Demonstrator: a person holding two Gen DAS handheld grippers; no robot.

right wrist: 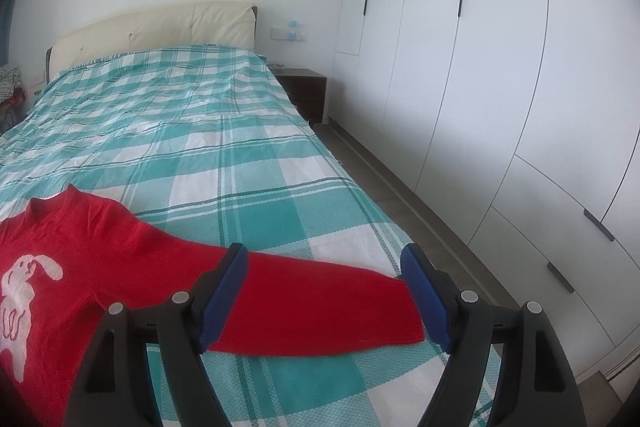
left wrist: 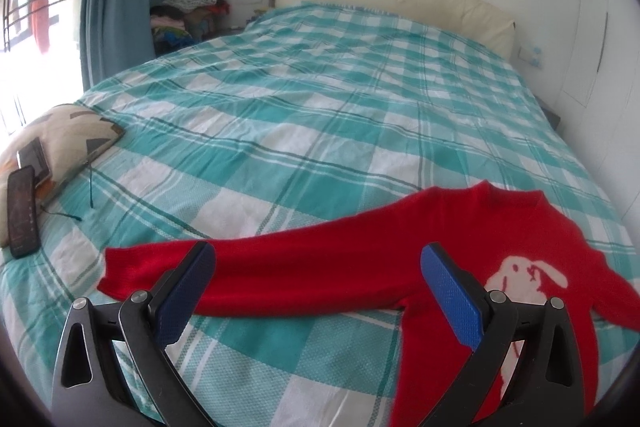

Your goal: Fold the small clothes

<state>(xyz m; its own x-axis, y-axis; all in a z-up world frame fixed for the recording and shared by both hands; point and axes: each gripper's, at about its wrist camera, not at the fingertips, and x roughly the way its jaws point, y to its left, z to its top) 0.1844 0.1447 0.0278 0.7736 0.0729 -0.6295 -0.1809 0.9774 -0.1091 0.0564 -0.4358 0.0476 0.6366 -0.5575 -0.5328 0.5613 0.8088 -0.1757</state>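
Red bunny sweater (left wrist: 460, 239) spread flat lower frame, sleeves out, unfolded; left gripper (left wrist: 318, 293) and right gripper (right wrist: 324, 297) gaping wide, empty.

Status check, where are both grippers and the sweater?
Left gripper open over one sleeve; right gripper open over the other. Red knitted rabbit sweater flat, unfolded. Nothing obstructing.

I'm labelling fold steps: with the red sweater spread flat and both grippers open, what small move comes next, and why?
Probably lower the right gripper and left gripper onto the sleeves and close. The sweater lies flat, each sleeve sits between open fingers, ungripped.
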